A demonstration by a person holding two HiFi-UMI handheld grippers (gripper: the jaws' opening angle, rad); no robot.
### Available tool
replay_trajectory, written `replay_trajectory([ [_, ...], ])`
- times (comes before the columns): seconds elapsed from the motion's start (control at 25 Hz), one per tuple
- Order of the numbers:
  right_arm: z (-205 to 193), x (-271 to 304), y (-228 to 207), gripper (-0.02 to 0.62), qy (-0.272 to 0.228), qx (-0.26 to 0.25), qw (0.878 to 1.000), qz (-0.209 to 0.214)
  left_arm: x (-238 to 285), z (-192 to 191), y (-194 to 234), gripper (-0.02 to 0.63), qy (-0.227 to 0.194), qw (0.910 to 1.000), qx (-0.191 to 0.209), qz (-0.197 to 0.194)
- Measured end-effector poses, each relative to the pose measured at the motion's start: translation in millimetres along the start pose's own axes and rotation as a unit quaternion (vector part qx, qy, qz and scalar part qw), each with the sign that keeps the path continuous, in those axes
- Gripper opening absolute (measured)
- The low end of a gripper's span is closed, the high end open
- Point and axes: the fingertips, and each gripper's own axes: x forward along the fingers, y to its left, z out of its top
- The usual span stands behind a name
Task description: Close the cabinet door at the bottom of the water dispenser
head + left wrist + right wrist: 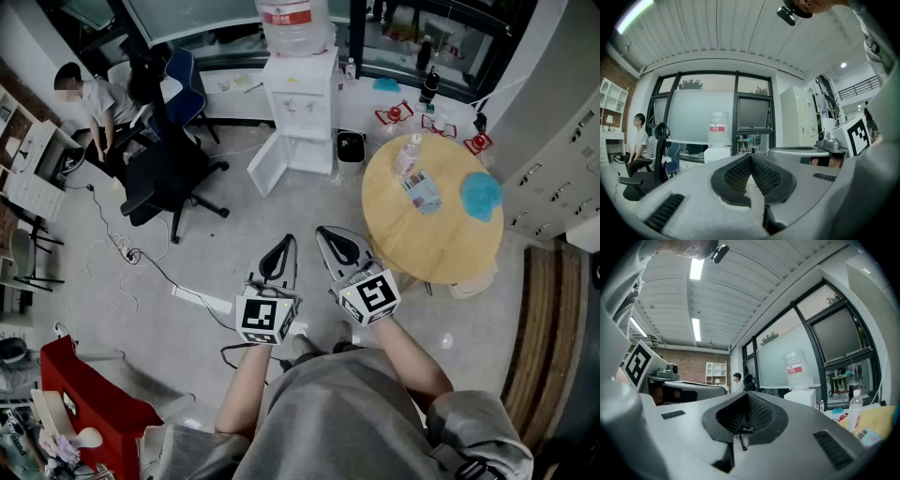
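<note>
The white water dispenser (302, 98) stands against the far window wall with a large bottle (294, 22) on top. Its bottom cabinet door (269, 163) hangs open, swung out to the left. Both grippers are held side by side close to the person's body, far from the dispenser and pointing toward it. My left gripper (290, 240) is shut with nothing in it, and so is my right gripper (322, 232). In the left gripper view the shut jaws meet at the tip (751, 157), with the dispenser (717, 153) far beyond. The right gripper view shows the dispenser (805, 397) past its tip (749, 395).
A round wooden table (448, 246) with a plastic bottle (407, 155) and a blue cloth (481, 195) stands to the right. A black bin (351, 147) sits beside the dispenser. A black office chair (165, 176), floor cables (131, 251) and a seated person (94, 103) are to the left. A red box (86, 398) is near left.
</note>
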Motion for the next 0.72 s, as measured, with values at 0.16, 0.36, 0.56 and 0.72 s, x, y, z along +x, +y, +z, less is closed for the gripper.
replay_trajectory([
  [0.16, -3.0, -4.4, -13.9, 0.008, -0.004, 0.004, 1.0, 0.007, 9.9, -3.2, -8.0, 0.006, 0.0, 1.0, 0.002, 0.005],
  [0.36, -3.4, -13.5, -23.9, 0.008, -0.007, 0.011, 1.0, 0.028, 14.9, -8.5, -14.6, 0.006, 0.002, 0.9994, -0.013, 0.032],
  [0.56, 4.5, -4.6, -28.2, 0.009, -0.027, 0.033, 0.998, 0.047, 16.2, -3.0, -3.5, 0.006, -0.006, 0.998, -0.019, 0.06],
  [0.72, 6.3, 14.6, -18.7, 0.009, -0.034, 0.033, 0.997, 0.066, 9.5, -0.1, 17.7, 0.006, -0.007, 0.9961, -0.011, 0.087],
])
